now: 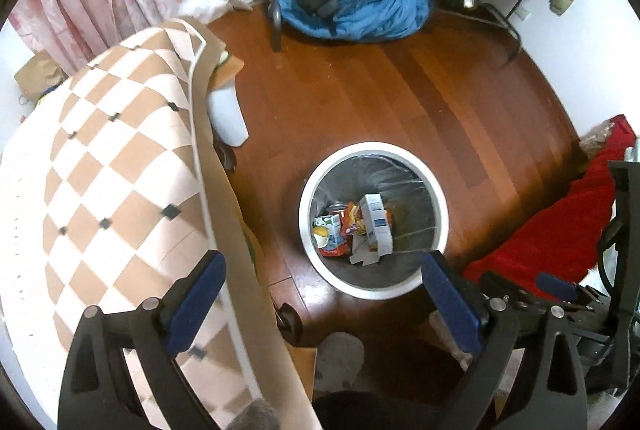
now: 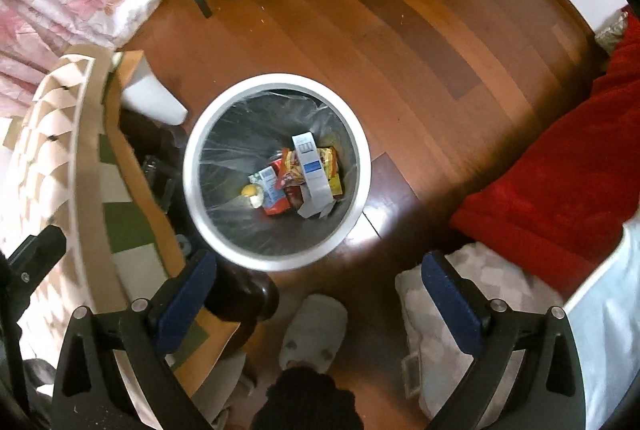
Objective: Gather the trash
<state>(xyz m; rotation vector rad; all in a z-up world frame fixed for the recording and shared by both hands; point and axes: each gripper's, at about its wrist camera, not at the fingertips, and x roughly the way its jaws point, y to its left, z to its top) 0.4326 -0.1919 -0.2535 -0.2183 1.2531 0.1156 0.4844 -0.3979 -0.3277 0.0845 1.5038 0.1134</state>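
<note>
Both grippers are hanging above the bin (image 2: 276, 170), which is standing on the wooden floor (image 2: 420, 42) beside the checkered table (image 1: 100, 170). The trash (image 2: 298, 174), cartons and wrappers, is lying at the bottom of the bin. From here a careless swing could be knocking a finger against the table edge or the bin rim and tipping the bin. The left gripper (image 1: 324, 304) is standing spread wide, holding and touching nothing; the right gripper (image 2: 318, 302) is likewise gaping empty.
</note>
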